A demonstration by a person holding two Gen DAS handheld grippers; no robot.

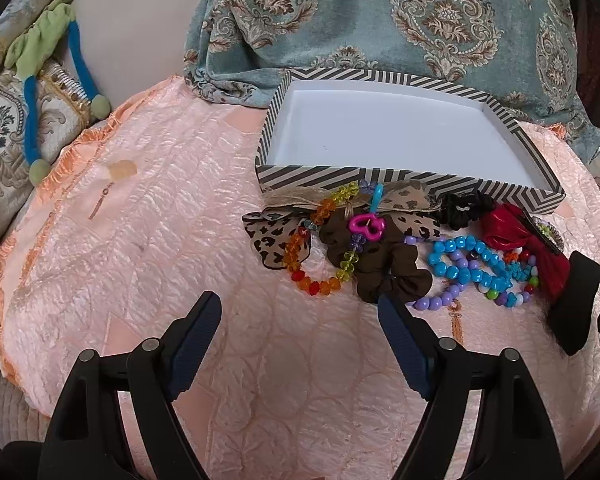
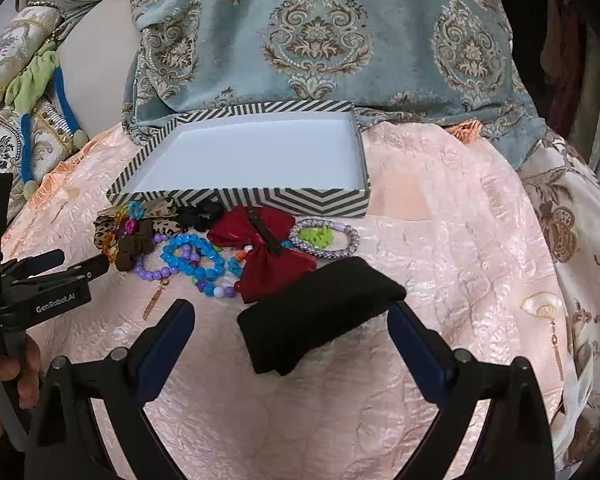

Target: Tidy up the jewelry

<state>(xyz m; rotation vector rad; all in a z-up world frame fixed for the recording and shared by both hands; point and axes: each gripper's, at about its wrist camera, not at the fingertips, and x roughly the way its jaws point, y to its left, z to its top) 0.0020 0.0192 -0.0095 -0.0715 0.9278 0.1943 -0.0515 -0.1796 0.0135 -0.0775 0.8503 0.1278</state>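
Note:
A striped box [image 1: 380, 176] with an empty white inside sits on a peach quilt; it also shows in the right wrist view [image 2: 300, 200]. In front of it lies a pile: rainbow bead bracelet [image 1: 320, 284], brown scrunchie [image 1: 384, 264], blue bead bracelet [image 1: 468, 264], red bow [image 2: 268, 252], black scrunchie [image 2: 200, 212], grey bead bracelet [image 2: 324, 240]. A black cloth piece [image 2: 320, 316] lies between my right gripper's open fingers. My right gripper [image 2: 292, 320] is open, not closed on the cloth. My left gripper [image 1: 300, 312] is open and empty just before the brown scrunchie.
A teal patterned curtain [image 2: 320, 40] hangs behind the box. A green and blue tie-back [image 1: 48, 56] hangs at the left. The peach quilt [image 1: 160, 220] stretches to the left of the pile. The left gripper shows in the right wrist view [image 2: 72, 264].

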